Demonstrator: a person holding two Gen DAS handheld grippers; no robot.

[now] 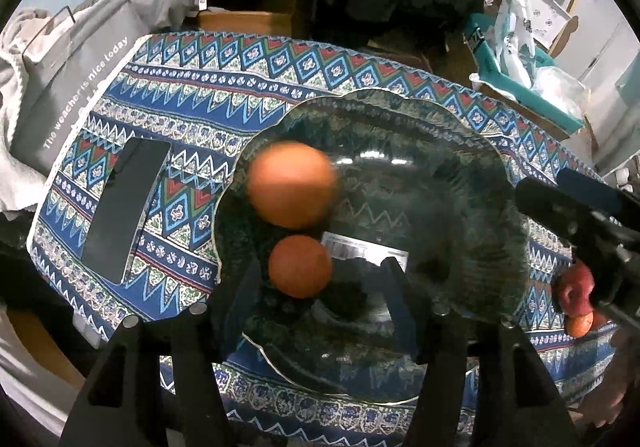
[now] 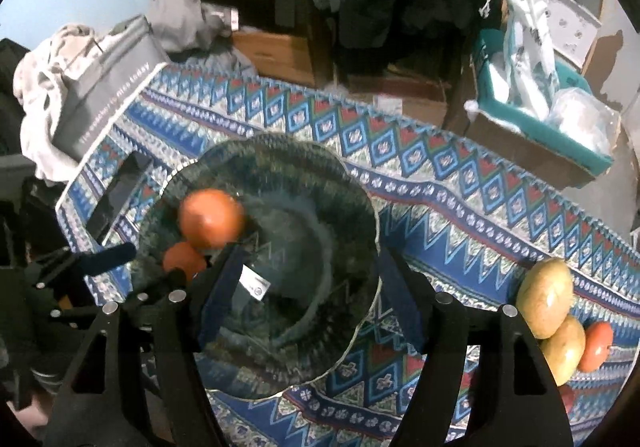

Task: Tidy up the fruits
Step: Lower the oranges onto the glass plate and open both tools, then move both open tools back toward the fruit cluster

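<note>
Dish (image 1: pixel 460 151): dark glass, scalloped rim; two round oranges (image 1: pixel 292 185) far-left, right half bare.
Left tool (image 1: pixel 320 299): parted, empty.
Right tool (image 2: pixel 308 287): parted, empty.

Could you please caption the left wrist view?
Open left gripper above two oranges on a glass plate.

Two oranges (image 1: pixel 294 183) lie touching in the glass plate (image 1: pixel 460 151), left side.

Oranges (image 1: pixel 294 185) crowding bowl's (image 1: pixel 460 151) left (right free)
</note>
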